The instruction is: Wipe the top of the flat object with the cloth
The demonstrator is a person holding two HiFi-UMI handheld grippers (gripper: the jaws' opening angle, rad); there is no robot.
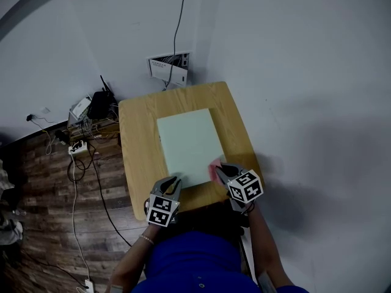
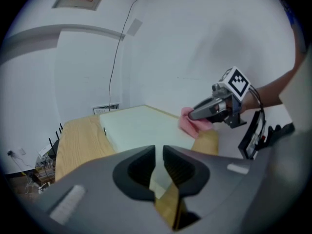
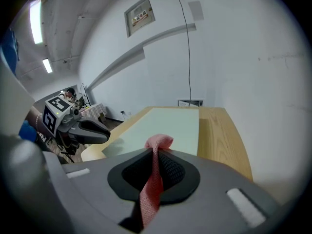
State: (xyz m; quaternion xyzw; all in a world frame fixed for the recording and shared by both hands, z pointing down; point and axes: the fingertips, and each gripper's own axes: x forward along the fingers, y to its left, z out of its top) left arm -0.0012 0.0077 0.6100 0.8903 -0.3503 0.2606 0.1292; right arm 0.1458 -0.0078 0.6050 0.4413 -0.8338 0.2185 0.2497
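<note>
A pale green flat board (image 1: 188, 145) lies on a small wooden table (image 1: 137, 157). My right gripper (image 1: 223, 170) is shut on a pink cloth (image 1: 215, 168) at the board's near right corner. In the right gripper view the cloth (image 3: 156, 169) runs pinched between the jaws, and its top pokes out above the board (image 3: 165, 128). The left gripper view shows the cloth (image 2: 191, 125) hanging from the right gripper (image 2: 192, 115) just over the board (image 2: 141, 128). My left gripper (image 1: 174, 180) hovers at the board's near left edge. Its jaws stand nearly together with only a thin slit, holding nothing.
A white wall runs along the table's right and far sides, with a wall socket box (image 1: 169, 68) and a cable above it. Cables, a power strip (image 1: 78, 146) and a router (image 1: 101, 102) lie on the wooden floor to the left.
</note>
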